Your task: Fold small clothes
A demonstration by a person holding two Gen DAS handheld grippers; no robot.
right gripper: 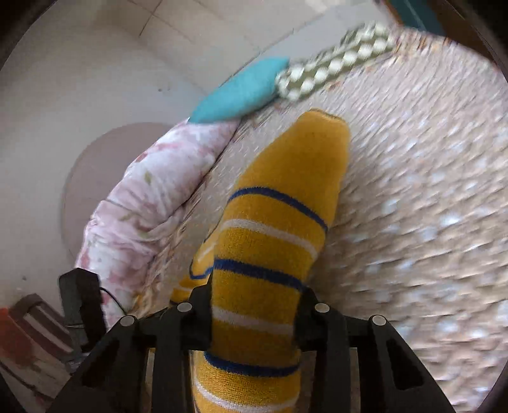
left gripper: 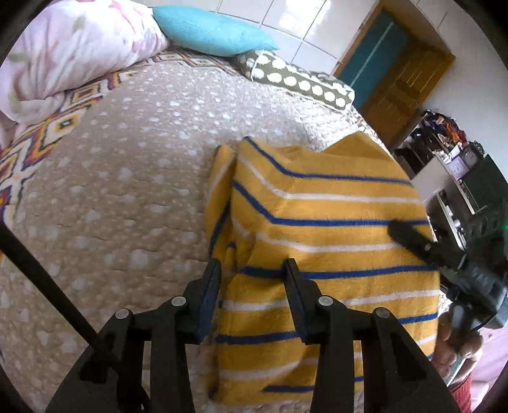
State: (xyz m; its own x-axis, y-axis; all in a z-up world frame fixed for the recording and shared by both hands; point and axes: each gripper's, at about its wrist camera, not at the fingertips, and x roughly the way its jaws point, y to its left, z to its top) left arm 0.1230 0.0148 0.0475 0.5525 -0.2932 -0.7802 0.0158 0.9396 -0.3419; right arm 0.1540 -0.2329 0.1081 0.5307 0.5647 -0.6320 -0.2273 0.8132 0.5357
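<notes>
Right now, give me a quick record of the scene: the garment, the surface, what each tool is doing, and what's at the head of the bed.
garment: yellow striped sweater, partly folded, lying on the bed
surface: beige spotted bedspread
left tool: over the sweater's edge, fabric between the fingers
right tool: sleeve lies between the fingers; grip unclear
head of bed: blue pillow, spotted pillow, floral quilt

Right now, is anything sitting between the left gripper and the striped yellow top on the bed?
Nothing visible. The left gripper is right over the top's edge, cloth between its fingers. The right gripper lies on the top's far right side, clear of that spot.
</notes>
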